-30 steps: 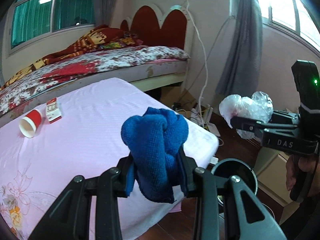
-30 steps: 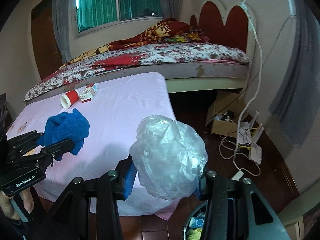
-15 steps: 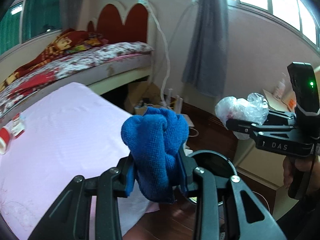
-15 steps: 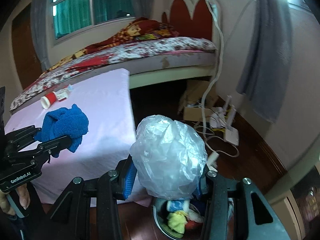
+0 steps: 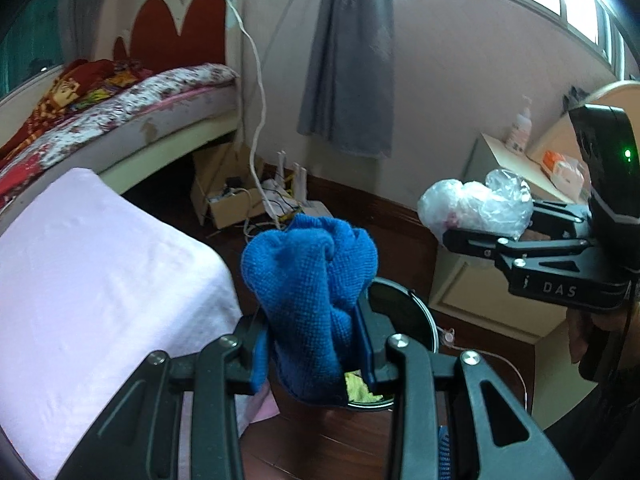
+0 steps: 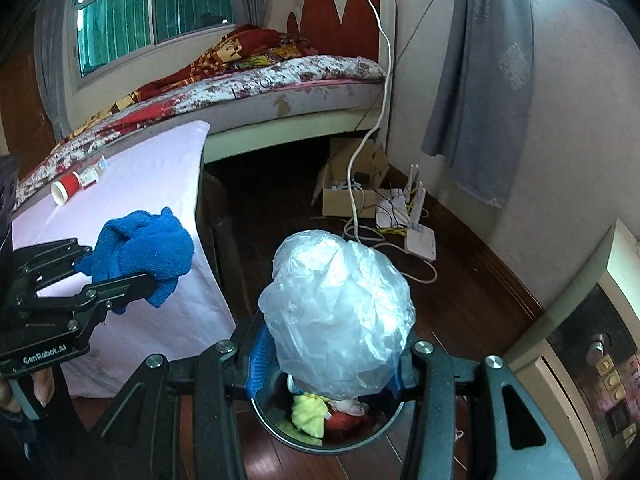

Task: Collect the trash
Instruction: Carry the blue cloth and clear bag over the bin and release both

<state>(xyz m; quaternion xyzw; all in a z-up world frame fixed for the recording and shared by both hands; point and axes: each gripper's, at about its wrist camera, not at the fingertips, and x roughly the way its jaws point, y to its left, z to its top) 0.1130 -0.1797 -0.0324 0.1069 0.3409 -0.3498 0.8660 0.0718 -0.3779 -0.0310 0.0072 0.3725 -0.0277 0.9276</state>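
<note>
Swung off the tabletop [image 5: 100, 280] since the earlier left-wrist frame, the left hand-held gripper [image 5: 312, 344] clamps a blue cloth [image 5: 310, 280] over the bin [image 5: 416, 312]. Right view: bin [image 6: 328, 432] now fully below; right hand-held gripper [image 6: 332, 360] grips the plastic bag [image 6: 336, 316]; cup [image 6: 66, 192] remains uncollected.

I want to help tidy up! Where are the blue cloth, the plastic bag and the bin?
blue cloth [image 5: 308, 280], left wrist view, its bunched middle.
plastic bag [image 6: 336, 312], right wrist view, its crinkled front.
bin [image 6: 280, 432], right wrist view, its rim.
</note>
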